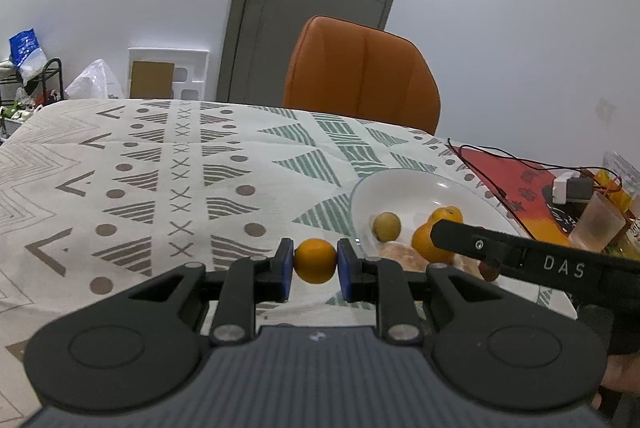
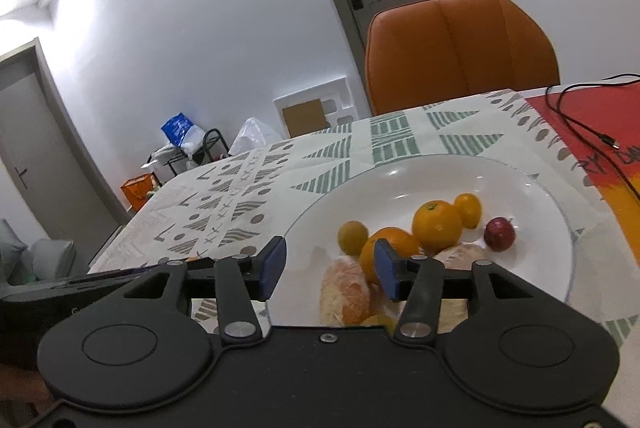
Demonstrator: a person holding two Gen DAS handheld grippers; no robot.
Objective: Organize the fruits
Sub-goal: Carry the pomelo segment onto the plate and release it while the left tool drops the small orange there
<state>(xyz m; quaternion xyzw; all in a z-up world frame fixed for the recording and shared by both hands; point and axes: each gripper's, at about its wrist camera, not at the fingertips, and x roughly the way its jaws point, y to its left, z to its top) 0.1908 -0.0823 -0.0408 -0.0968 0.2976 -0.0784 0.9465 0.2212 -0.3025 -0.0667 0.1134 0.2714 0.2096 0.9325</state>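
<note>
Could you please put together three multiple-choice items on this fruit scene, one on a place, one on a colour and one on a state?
1. Where is the dark red fruit?
A. On the white plate, to the right of the oranges
B. On the orange chair
C. Between the left claw's pads

2. What colour are the pads of the left claw?
A. Green
B. Blue
C. Red

3. What state is the right claw in?
A. Shut on a fruit
B. Open, holding nothing
C. Shut and empty

Answers:
1. A, since the right wrist view shows it lying on the plate beside the oranges.
2. B, since both pads pressing on the small orange fruit are blue.
3. B, since its pads stand wide apart with nothing gripped between them.
</note>
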